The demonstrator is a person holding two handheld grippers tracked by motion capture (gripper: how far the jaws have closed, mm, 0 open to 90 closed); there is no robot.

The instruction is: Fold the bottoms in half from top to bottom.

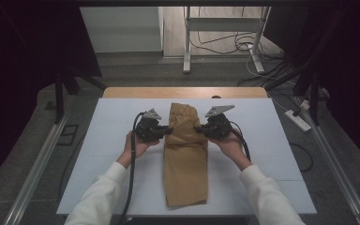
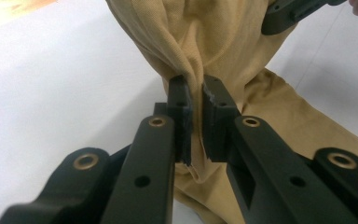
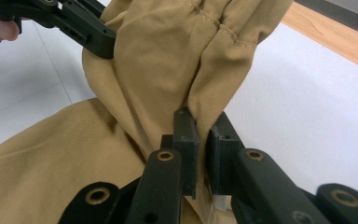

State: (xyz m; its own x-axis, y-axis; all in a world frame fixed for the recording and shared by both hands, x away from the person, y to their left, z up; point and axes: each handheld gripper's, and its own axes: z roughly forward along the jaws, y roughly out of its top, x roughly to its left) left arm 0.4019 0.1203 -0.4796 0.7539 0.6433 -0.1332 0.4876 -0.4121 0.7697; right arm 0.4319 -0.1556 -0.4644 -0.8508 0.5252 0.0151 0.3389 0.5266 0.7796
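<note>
A tan folded garment lies lengthwise down the middle of the white table top. Its far end is lifted and bunched between the two grippers. My left gripper pinches the garment's left edge, and its pads are shut on a fold of tan cloth. On the opposite edge my right gripper has its pads clamped on a fold of the cloth. Each gripper view also shows the other gripper's jaw holding the far side of the cloth.
A strip of wooden table edge shows beyond the white top. Behind it stand a metal frame and loose cables on the floor. A power strip lies at the right. Bare white surface lies on both sides of the garment.
</note>
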